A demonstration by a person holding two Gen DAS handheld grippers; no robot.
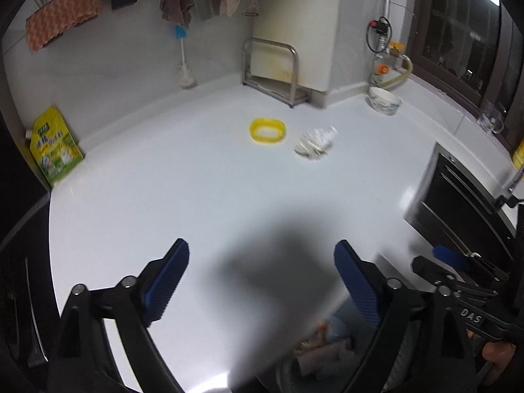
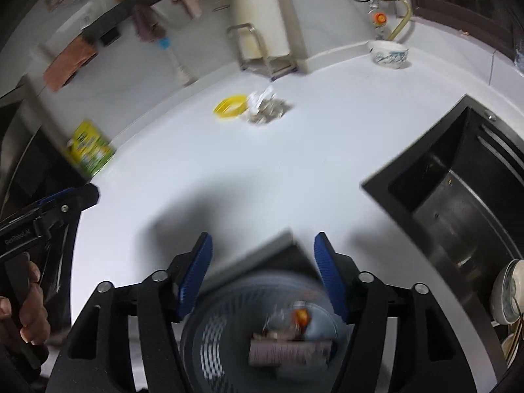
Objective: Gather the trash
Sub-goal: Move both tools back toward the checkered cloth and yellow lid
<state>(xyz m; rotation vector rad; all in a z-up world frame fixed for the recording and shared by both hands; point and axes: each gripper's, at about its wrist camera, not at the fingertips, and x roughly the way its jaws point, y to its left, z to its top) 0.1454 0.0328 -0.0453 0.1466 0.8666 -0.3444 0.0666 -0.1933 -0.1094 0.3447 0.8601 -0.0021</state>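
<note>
- While both grippers hang over the near edge of the white counter [image 1: 203, 190], each one has its blue fingers spread wide and holds nothing.
- The left gripper [image 1: 262, 281] is above bare counter, with its own dark shadow under it.
- The right gripper [image 2: 263, 271] is over a round bin [image 2: 262, 337] below the counter edge. Bits of trash lie in the bin, but they are blurry.
- A crumpled wad of paper [image 1: 315, 144] sits far off, near the middle back of the counter.
- A yellow ring [image 1: 267, 130] lies just beside the paper, to its left.
- Lots of open white counter lies between the grippers and the paper.
- On the right side the counter is cut by a black sink [image 2: 458, 193], and its corner pokes toward the middle.
- On the left side the counter ends at a dark drop, and a yellow-green bag [image 1: 54, 147] leans on the wall there.
- At the back, a metal rack [image 1: 271, 68] stands in the corner, and a bowl [image 1: 384, 100] sits near the wall by a pipe [image 1: 388, 3].
- A brush [image 1: 184, 62] and some rags hang on the back wall.
</note>
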